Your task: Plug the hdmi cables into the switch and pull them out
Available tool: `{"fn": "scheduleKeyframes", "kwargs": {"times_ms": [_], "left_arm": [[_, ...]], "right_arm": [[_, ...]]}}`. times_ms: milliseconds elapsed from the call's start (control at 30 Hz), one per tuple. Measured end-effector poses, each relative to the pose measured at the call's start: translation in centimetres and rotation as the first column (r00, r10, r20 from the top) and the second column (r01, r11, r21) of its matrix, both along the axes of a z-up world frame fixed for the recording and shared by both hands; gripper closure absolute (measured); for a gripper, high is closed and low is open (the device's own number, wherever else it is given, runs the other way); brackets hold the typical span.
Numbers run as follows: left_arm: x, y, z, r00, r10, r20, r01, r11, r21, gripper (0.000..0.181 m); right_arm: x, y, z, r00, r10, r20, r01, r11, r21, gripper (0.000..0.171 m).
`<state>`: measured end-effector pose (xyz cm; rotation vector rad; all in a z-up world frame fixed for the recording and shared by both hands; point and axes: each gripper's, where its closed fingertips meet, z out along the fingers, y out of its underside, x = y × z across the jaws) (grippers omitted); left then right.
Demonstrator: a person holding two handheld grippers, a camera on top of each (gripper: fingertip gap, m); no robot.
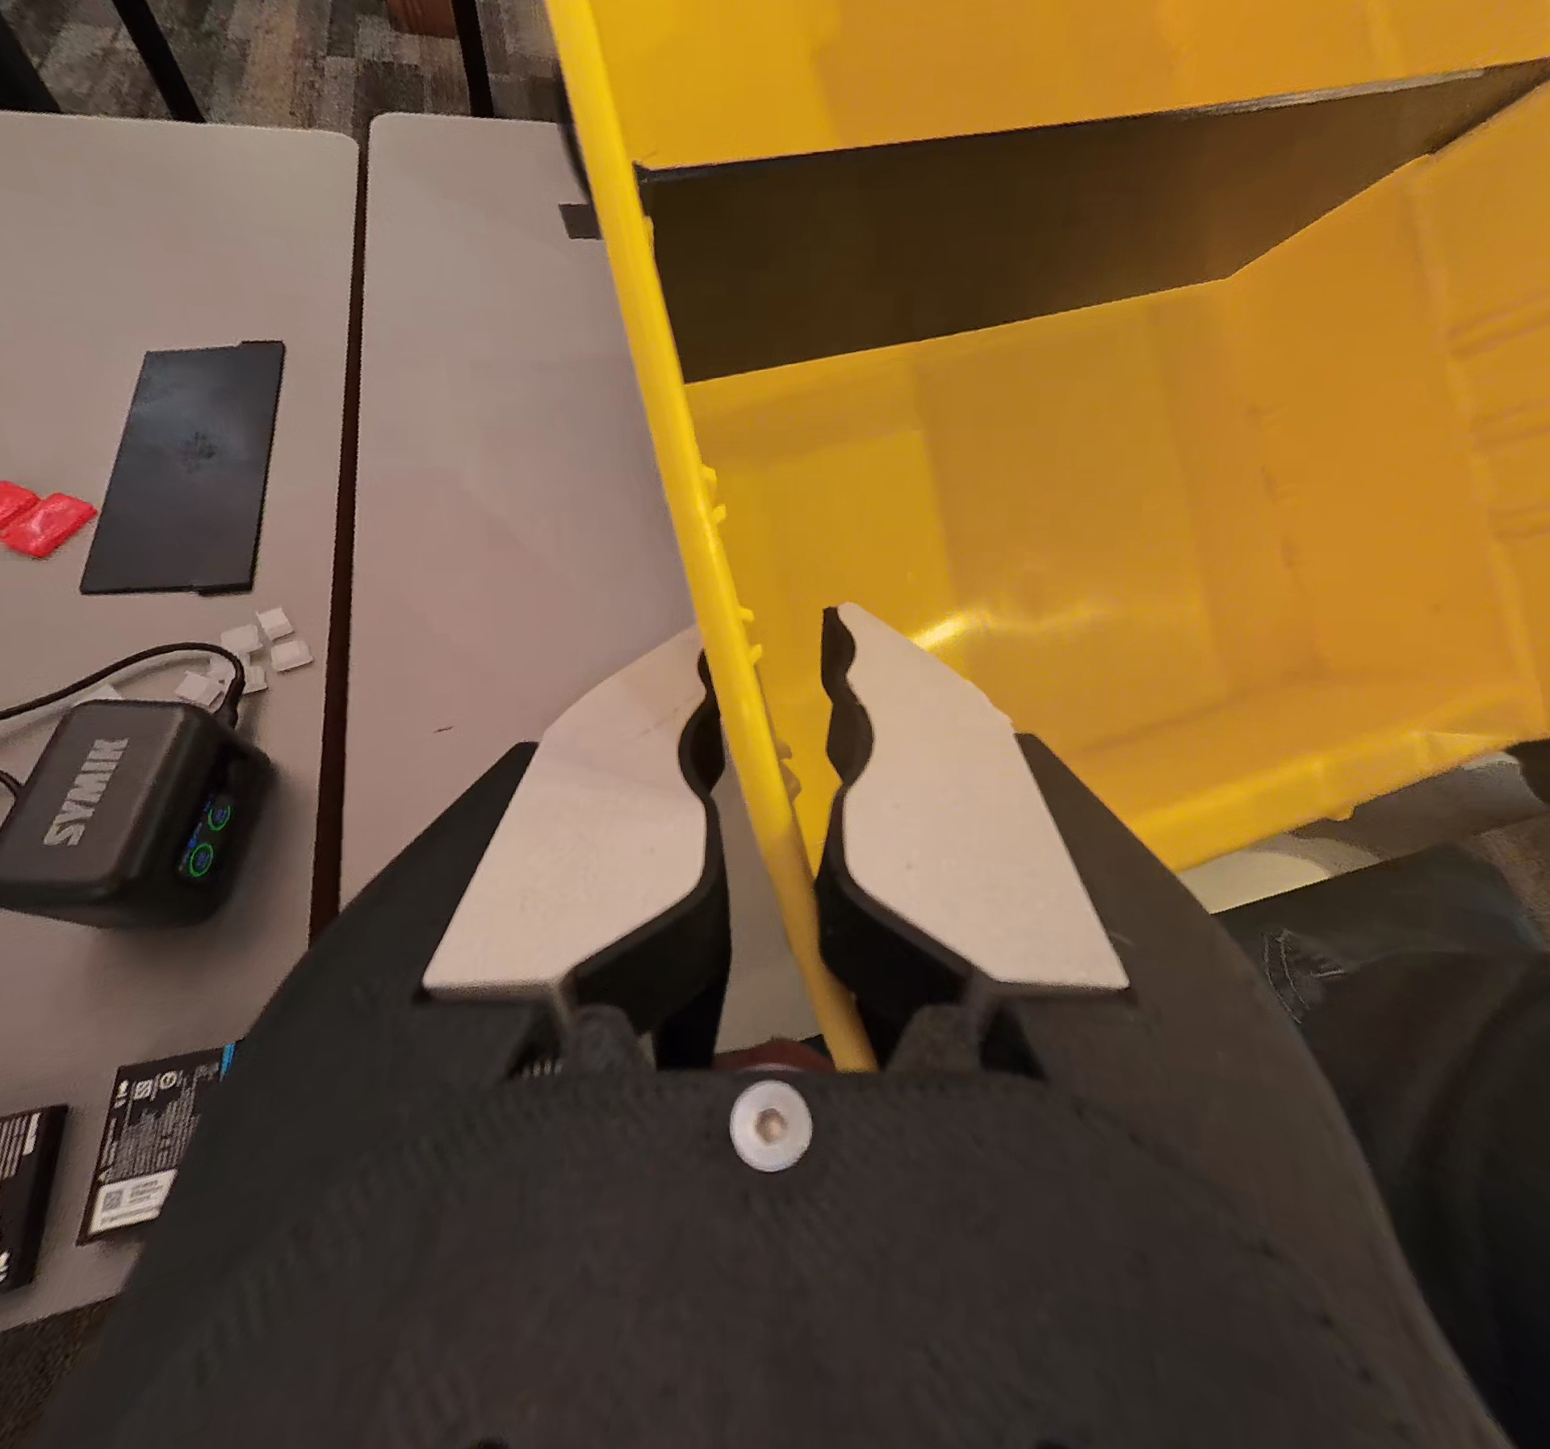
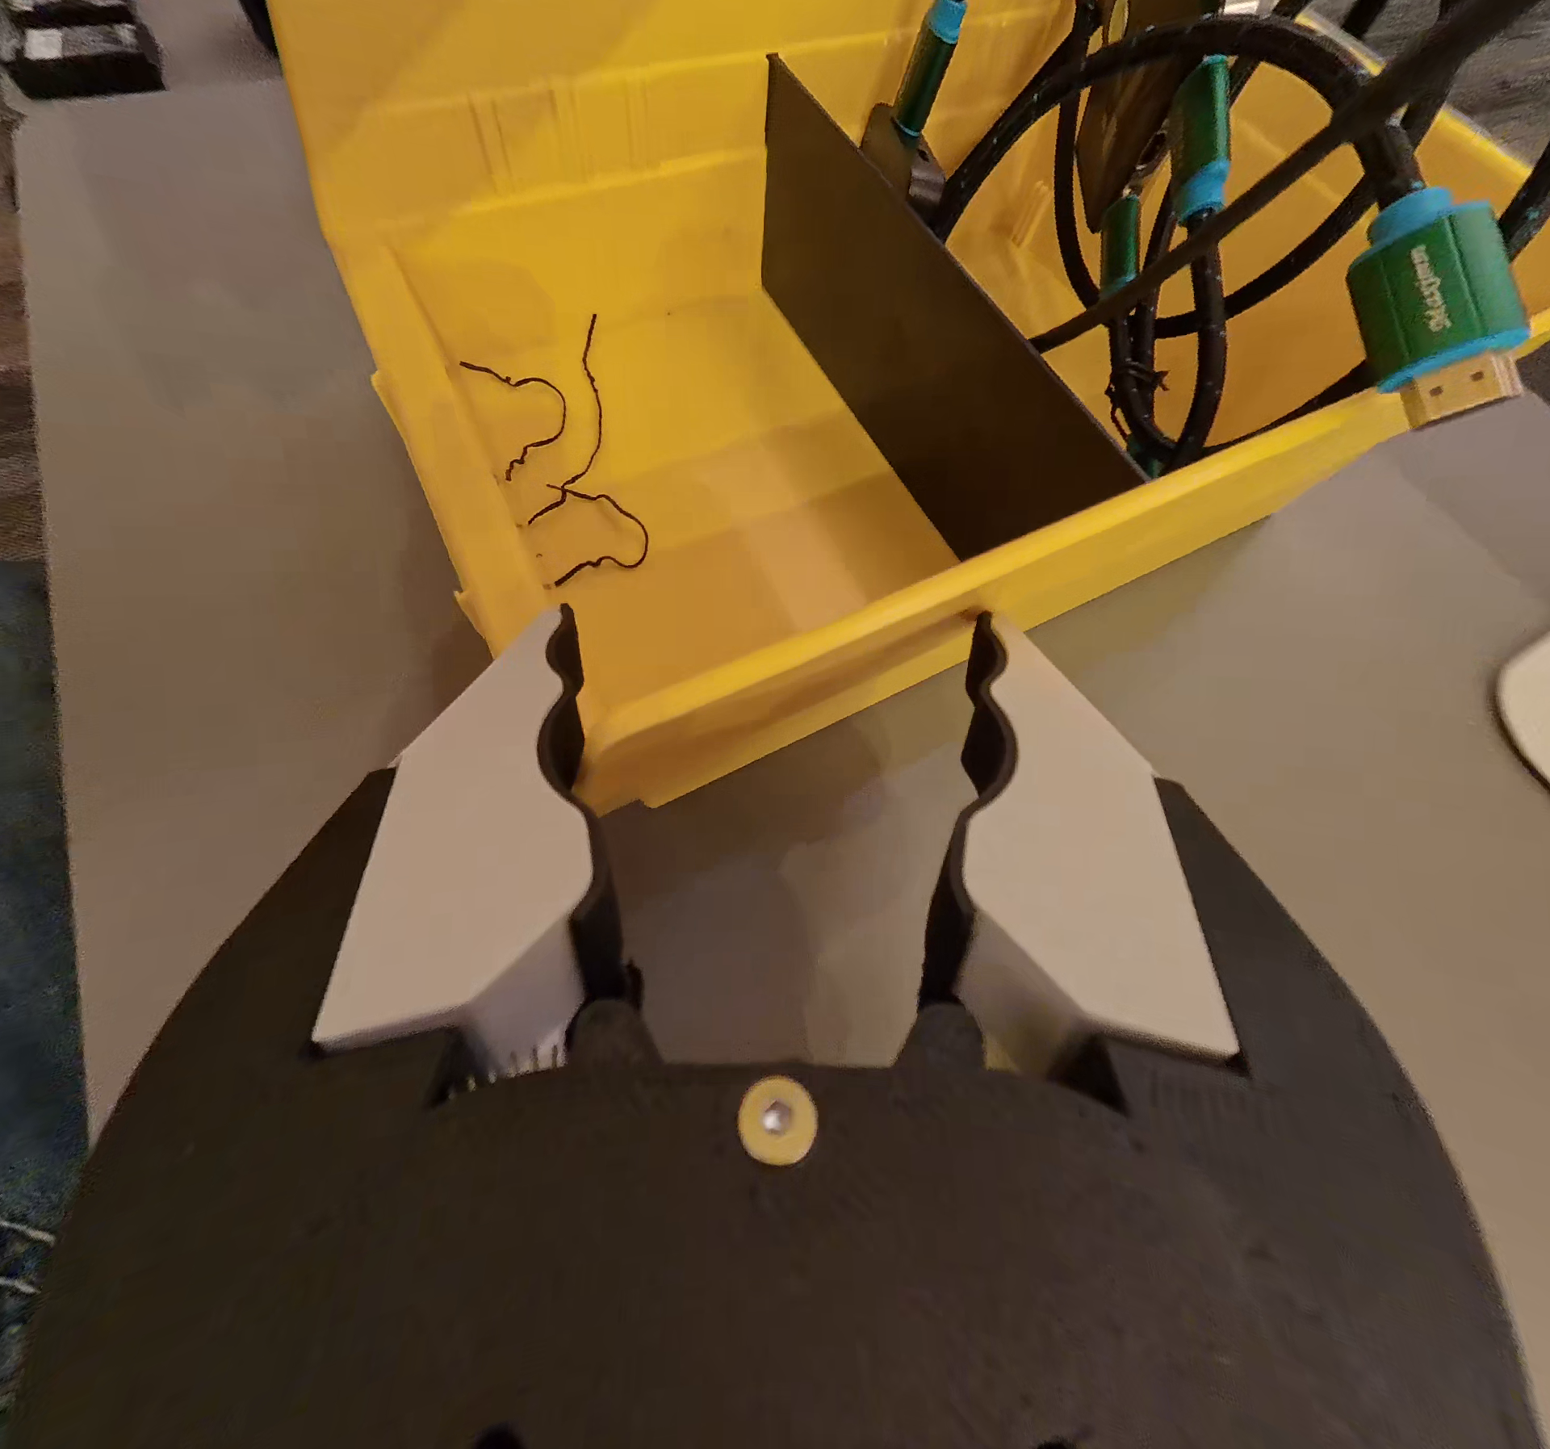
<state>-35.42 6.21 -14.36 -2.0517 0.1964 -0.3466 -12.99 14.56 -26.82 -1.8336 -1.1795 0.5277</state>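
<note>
A yellow bin (image 1: 1090, 570) with a black divider (image 1: 1006, 234) fills the left wrist view. My left gripper (image 1: 767, 641) is shut on the bin's side wall, which runs between the fingers. In the right wrist view the bin (image 2: 1090, 553) rests on a grey table. Its near compartment holds only loose black threads (image 2: 587, 469). Beyond the divider (image 2: 906, 335) lie coiled black HDMI cables (image 2: 1208, 369) with green and blue plugs; one plug (image 2: 1443, 310) hangs over the rim. A dark glossy flat thing (image 2: 1132, 84) stands among them. My right gripper (image 2: 776, 629) is open and empty at the bin's near corner.
Left of the bin, two grey tables meet at a dark gap (image 1: 335, 570). On them lie a black charger box with a cable (image 1: 126, 813), a black flat plate (image 1: 184, 469), red pieces (image 1: 42, 520), small white pieces (image 1: 268, 645) and black labelled packs (image 1: 159, 1132). A white object (image 2: 1526, 704) sits at the right edge. Across from one pair of fingers to the other is roughly 30 cm.
</note>
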Motion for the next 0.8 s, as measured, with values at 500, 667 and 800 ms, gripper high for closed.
{"fn": "scheduleKeyframes", "kwargs": {"times_ms": [500, 667, 800], "left_arm": [[9.2, 2.6, 0.5, 0.986, -0.169, -0.011, 0.169, 0.985, 0.024, 0.159], [15.7, 4.3, 0.0, 0.961, -0.278, -0.002, 0.278, 0.961, 0.008, 0.159], [22.3, 5.8, -0.2, 0.929, -0.370, -0.029, 0.370, 0.929, 0.002, 0.158]], "right_arm": [[10.0, -0.7, 8.9, 0.961, -0.050, -0.270, 0.096, 0.983, 0.159, 0.077], [18.3, -2.6, 13.6, 0.882, -0.097, -0.462, 0.220, 0.950, 0.221, 0.079], [22.1, -6.5, 17.3, 0.799, -0.053, -0.598, 0.269, 0.922, 0.278, 0.072]]}}
